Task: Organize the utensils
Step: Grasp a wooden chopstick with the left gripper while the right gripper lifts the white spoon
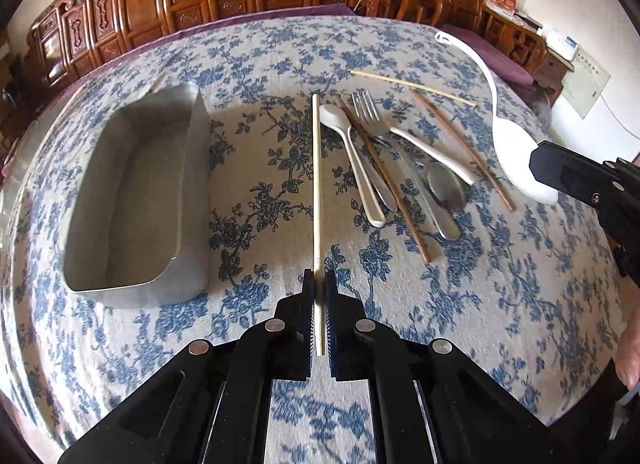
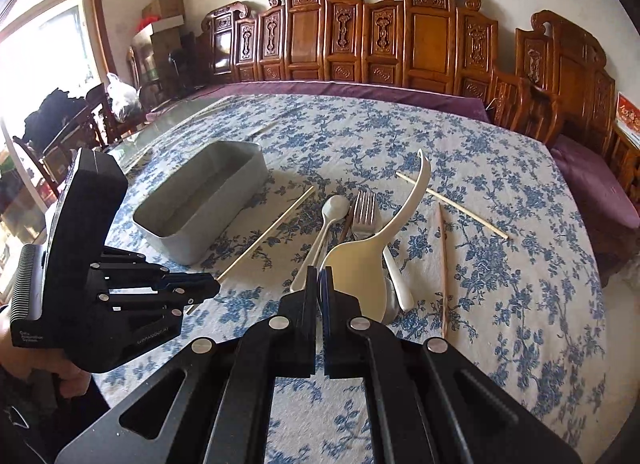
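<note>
My left gripper (image 1: 319,284) is shut on a pale chopstick (image 1: 317,183), which points away over the cloth; both also show in the right wrist view, gripper (image 2: 214,288), chopstick (image 2: 272,232). My right gripper (image 2: 320,284) is shut on the bowl of a large white rice paddle (image 2: 360,264), seen in the left view (image 1: 508,143). A grey metal tray (image 1: 132,199) stands empty at the left. A pile of utensils lies in the middle: a white spoon (image 1: 352,155), a fork (image 1: 370,111), a metal spoon (image 1: 446,187), brown chopsticks (image 1: 384,179).
A second pale chopstick (image 1: 412,87) lies beyond the pile, and a brown one (image 2: 442,264) lies to the right. The round table has a blue floral cloth (image 1: 500,284). Carved wooden chairs (image 2: 428,35) ring the far side.
</note>
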`<state>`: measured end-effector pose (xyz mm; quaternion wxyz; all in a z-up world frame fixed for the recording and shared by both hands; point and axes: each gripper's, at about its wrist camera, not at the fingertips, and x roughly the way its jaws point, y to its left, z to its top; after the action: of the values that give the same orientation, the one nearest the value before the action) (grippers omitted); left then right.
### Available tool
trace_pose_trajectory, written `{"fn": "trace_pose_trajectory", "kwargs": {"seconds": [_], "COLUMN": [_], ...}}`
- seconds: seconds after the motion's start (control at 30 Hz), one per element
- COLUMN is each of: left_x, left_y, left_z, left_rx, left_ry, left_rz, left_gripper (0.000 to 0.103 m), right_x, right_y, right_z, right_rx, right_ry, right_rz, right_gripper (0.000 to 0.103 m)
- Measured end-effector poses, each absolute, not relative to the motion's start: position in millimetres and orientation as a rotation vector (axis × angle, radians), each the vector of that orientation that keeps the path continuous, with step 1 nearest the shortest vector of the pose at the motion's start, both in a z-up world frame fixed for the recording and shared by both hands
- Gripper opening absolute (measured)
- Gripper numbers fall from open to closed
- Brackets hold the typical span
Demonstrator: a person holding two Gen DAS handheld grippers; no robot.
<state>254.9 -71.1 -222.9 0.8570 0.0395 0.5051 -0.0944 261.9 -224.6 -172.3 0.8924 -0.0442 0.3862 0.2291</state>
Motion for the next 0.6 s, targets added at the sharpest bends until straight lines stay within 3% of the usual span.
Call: {"fn": "trace_pose_trajectory", "kwargs": {"seconds": [0.3,0.6], "left_x": [226.4,213.0], "left_y": [-32.8,9.8], "left_z": [-168.2,-149.8], "left_rx": [0.022,-0.002], "left_ry": [0.964,0.939], "left_rz": [-0.202,-0.152], "left_gripper": [0.004,0.004], "right_x": [225.0,207.2], "right_y": [-201.7,-178.7], "right_z": [-125.7,-92.1], "right_rx": [-0.142,-0.161], "right_ry": [0.743,0.701], "right_rz": [0.481,0.52], "right_gripper": [0.003,0.003]}}
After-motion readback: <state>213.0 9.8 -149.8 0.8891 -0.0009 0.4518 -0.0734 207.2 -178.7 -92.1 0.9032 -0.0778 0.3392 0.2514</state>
